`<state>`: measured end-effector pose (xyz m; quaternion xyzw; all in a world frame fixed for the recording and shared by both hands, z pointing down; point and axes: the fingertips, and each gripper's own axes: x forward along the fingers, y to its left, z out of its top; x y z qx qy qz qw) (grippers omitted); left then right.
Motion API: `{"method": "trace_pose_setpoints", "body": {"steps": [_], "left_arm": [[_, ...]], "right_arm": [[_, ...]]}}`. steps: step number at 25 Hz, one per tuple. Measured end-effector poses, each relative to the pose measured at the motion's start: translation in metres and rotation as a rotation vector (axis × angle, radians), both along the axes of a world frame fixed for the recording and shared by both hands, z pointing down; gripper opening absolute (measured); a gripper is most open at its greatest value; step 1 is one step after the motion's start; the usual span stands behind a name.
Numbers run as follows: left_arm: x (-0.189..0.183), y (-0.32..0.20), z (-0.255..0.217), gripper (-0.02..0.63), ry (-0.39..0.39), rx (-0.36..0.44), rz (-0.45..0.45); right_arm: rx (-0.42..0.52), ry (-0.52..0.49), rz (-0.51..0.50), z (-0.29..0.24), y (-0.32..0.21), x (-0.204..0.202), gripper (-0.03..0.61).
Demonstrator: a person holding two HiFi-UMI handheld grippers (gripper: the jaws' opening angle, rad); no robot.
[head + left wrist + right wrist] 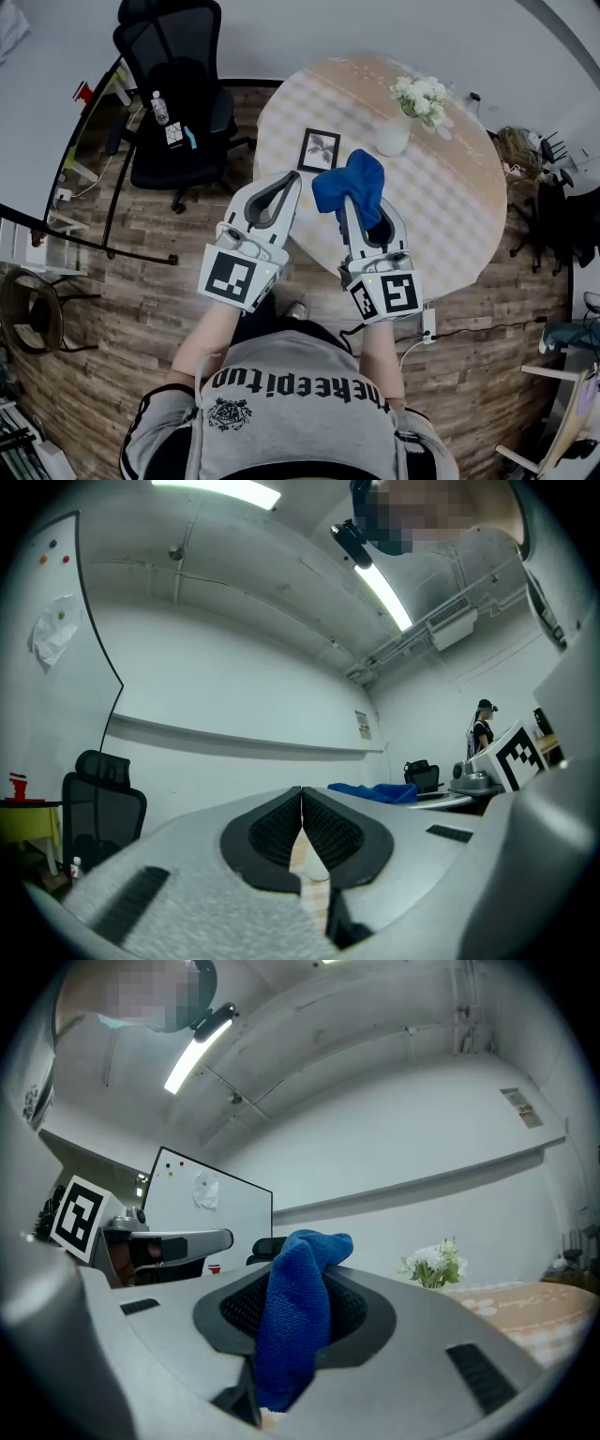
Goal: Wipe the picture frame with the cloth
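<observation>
Cloth (pixel 352 187) pinched in your right gripper (pixel 298 1312); left gripper (pixel 302 799) jaws closed, empty.
Picture frame (pixel 319 150) looks flat on the counter (pixel 450 216) just ahead: likely light, slidey, glass-fronted. Pin its edge, wipe gently; cloth's soft.

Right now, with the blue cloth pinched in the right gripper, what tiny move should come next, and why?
Probably ease the right gripper forward and left until the blue cloth meets the picture frame. The cloth is clamped in the gripper, but in the head view it hangs just beside the frame, apparently not on it yet.
</observation>
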<state>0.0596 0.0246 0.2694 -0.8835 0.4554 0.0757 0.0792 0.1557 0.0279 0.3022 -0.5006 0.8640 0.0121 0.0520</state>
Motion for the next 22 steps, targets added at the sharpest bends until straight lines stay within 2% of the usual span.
{"method": "trace_pose_setpoints", "body": {"steps": [8, 22], "left_arm": [[-0.004, -0.035, -0.001, 0.018, -0.003, -0.005, 0.046], [-0.036, -0.12, -0.001, 0.018, 0.01, -0.015, 0.161]], "right_arm": [[-0.006, -0.005, 0.034, -0.001, -0.031, -0.008, 0.106], [-0.018, -0.005, 0.15, 0.002, -0.103, -0.041, 0.106]]}}
